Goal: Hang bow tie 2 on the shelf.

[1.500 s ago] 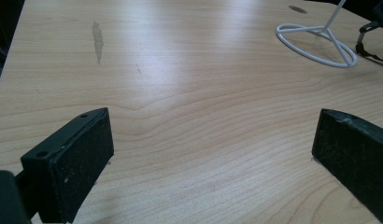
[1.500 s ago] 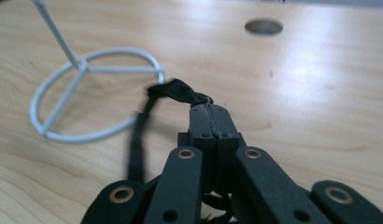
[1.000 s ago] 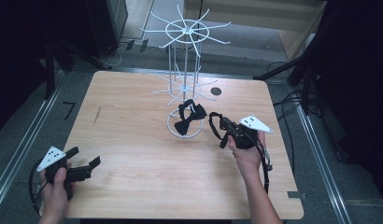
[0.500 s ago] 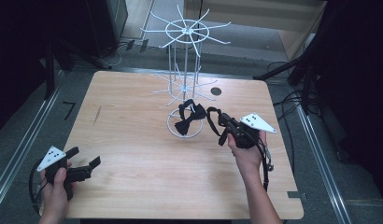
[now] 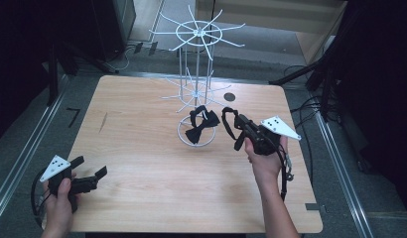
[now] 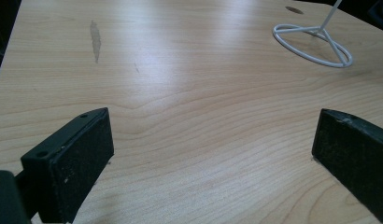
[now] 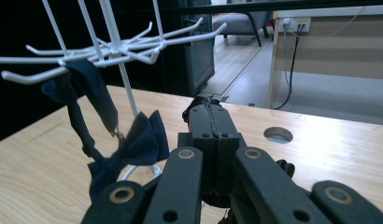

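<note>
A white wire rack with hooked arms stands at the table's far middle. A dark bow tie hangs by its strap from a lower arm, above the rack's base ring. In the right gripper view the bow tie dangles just left of the jaws. My right gripper is right of the rack, its jaws pressed together, and a black strap loop hangs from their tip. My left gripper rests low at the near left, open over bare wood.
The wooden table has a round cable hole behind the rack and a dark scuff on its left part. Metal rails run along both sides, and cables lie on the floor to the right.
My right gripper has edged slightly left toward the rack with the strap loop. The left gripper and the hanging bow tie have stayed put.
</note>
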Action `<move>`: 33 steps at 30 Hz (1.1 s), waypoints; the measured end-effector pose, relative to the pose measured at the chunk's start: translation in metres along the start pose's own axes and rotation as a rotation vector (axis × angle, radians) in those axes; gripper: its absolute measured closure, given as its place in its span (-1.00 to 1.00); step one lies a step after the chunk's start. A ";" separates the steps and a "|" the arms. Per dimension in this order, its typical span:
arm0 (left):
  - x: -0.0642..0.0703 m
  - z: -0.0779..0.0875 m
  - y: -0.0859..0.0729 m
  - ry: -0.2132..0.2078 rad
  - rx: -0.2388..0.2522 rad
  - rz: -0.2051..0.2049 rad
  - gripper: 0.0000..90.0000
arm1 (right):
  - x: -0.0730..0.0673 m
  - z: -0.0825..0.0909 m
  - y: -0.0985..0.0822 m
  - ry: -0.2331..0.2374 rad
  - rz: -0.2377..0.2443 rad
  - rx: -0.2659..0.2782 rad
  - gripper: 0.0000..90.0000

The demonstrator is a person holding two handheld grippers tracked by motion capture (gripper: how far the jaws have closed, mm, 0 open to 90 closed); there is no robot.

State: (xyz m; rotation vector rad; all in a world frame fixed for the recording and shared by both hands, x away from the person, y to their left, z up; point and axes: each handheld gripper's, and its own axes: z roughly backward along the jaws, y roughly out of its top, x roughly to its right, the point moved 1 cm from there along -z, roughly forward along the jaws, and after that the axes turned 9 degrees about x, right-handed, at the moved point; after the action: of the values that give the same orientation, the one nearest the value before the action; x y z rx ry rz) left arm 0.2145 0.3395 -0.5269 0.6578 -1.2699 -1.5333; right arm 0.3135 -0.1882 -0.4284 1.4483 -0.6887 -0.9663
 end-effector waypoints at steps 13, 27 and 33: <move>0.000 0.000 0.000 0.001 0.000 -0.003 -1.00 | -0.004 0.004 0.012 -0.021 -0.028 0.064 1.00; 0.002 -0.001 0.000 0.005 0.000 -0.012 -1.00 | -0.014 0.004 0.019 -0.028 -0.029 0.109 1.00; 0.001 0.000 0.000 0.004 0.003 -0.006 -1.00 | -0.018 0.005 0.021 -0.019 -0.024 0.117 1.00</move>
State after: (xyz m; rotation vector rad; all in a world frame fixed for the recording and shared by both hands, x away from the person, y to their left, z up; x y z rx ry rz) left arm 0.2144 0.3383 -0.5270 0.6664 -1.2682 -1.5345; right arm 0.3032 -0.1775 -0.4043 1.5547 -0.7537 -0.9723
